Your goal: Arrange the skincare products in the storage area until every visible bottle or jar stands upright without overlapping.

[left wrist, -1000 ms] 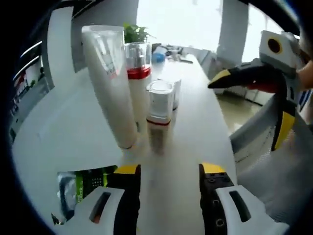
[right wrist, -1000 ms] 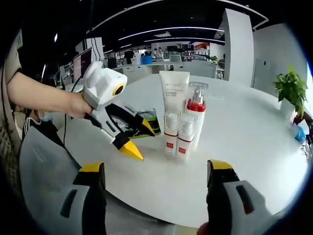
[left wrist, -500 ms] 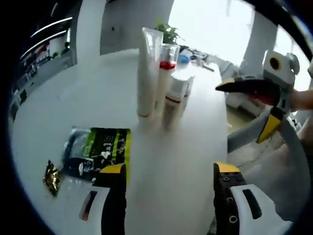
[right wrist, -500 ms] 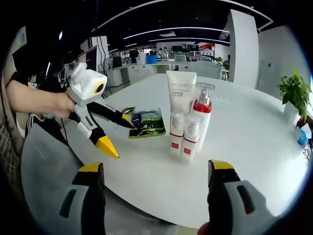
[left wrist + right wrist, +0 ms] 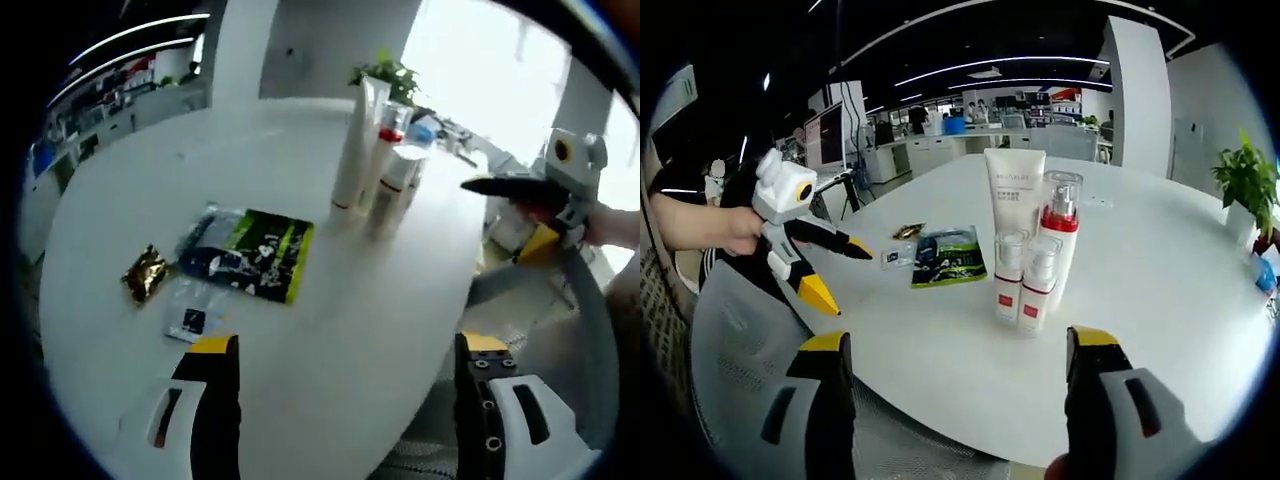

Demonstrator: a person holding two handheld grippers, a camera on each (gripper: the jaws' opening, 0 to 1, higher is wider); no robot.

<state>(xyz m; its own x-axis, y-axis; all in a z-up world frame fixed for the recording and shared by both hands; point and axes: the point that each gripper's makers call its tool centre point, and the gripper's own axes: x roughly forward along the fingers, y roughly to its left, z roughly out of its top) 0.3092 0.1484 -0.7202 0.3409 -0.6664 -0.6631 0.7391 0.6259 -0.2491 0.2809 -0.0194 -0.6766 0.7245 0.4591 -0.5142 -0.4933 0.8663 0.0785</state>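
Four skincare products stand upright in a tight cluster on the round white table (image 5: 1160, 300): a tall white tube (image 5: 1014, 196), a clear pump bottle with a red band (image 5: 1058, 240), and two small bottles with red labels (image 5: 1009, 277) (image 5: 1038, 285). In the left gripper view the same cluster (image 5: 378, 160) stands at the table's far side. My left gripper (image 5: 340, 350) is open over the near table edge, holding nothing; it also appears as the left gripper (image 5: 822, 265) off the table's left. My right gripper (image 5: 955, 345) is open and empty, and appears as the right gripper (image 5: 520, 205) by the table's right edge.
A green and black sachet (image 5: 250, 255) lies flat on the table with a small gold packet (image 5: 145, 273) and a small clear packet (image 5: 195, 315) beside it. A potted plant (image 5: 1245, 185) and a blue item (image 5: 1258, 272) sit at the far right. A grey chair back (image 5: 750, 340) is near the edge.
The left gripper has pulled back from the bottles toward the table's edge, so the cluster looks smaller and the sachets have come into its view. The right gripper has hardly moved.
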